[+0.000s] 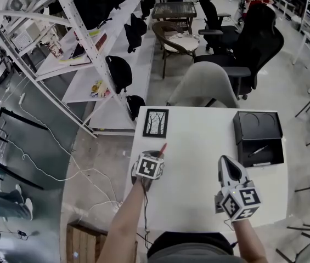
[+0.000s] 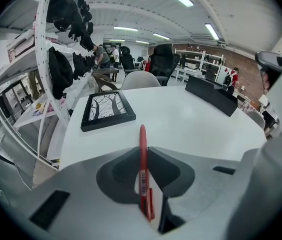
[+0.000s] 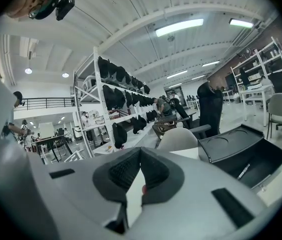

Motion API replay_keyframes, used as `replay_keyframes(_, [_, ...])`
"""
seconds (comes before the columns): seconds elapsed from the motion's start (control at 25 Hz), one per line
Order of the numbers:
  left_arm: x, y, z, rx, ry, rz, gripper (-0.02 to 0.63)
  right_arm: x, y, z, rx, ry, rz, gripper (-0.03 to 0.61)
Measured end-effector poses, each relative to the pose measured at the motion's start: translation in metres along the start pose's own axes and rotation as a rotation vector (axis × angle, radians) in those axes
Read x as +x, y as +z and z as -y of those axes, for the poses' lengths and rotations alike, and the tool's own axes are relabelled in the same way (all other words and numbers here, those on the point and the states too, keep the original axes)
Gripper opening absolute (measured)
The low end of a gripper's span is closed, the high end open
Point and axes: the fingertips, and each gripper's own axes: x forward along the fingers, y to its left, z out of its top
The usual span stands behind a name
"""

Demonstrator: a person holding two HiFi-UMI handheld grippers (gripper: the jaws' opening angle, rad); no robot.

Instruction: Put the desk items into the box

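Observation:
My left gripper (image 1: 157, 154) (image 2: 141, 153) is shut on a red pen (image 1: 163, 147) (image 2: 142, 170), which sticks out past the jaws near the white table's (image 1: 198, 174) left edge. Just beyond the pen lies a black picture frame (image 1: 156, 123) (image 2: 106, 110) with a tree print. The black box (image 1: 258, 138) (image 3: 250, 159) stands open at the table's far right, its lid folded back and a slim pen (image 1: 259, 150) (image 3: 244, 171) lying inside. My right gripper (image 1: 224, 159) (image 3: 140, 150) hovers over the table's near right with its jaws together and nothing held.
A pale chair (image 1: 201, 86) is pushed against the table's far edge. White shelving (image 1: 89, 53) hung with black bags runs along the left. Black office chairs (image 1: 253, 43) stand beyond the table.

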Motion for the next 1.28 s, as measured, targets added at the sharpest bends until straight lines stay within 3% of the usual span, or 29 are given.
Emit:
replay_keyframes(0.4, [-0.006, 0.01, 0.005, 0.027, -0.011, 0.017, 0.052, -0.005, 0.0, 0.003, -0.001, -0.004, 0.007, 0.003])
replay_keyframes(0.96, [-0.053, 0.099, 0.023, 0.063, 0.003, 0.257, 0.052, -0.014, 0.007, 0.006, -0.003, -0.024, 0.028, 0.003])
replay_keyframes(1.28, [-0.074, 0.137, 0.039, 0.119, -0.009, 0.348, 0.052, -0.021, 0.011, 0.008, 0.0, -0.042, 0.05, 0.003])
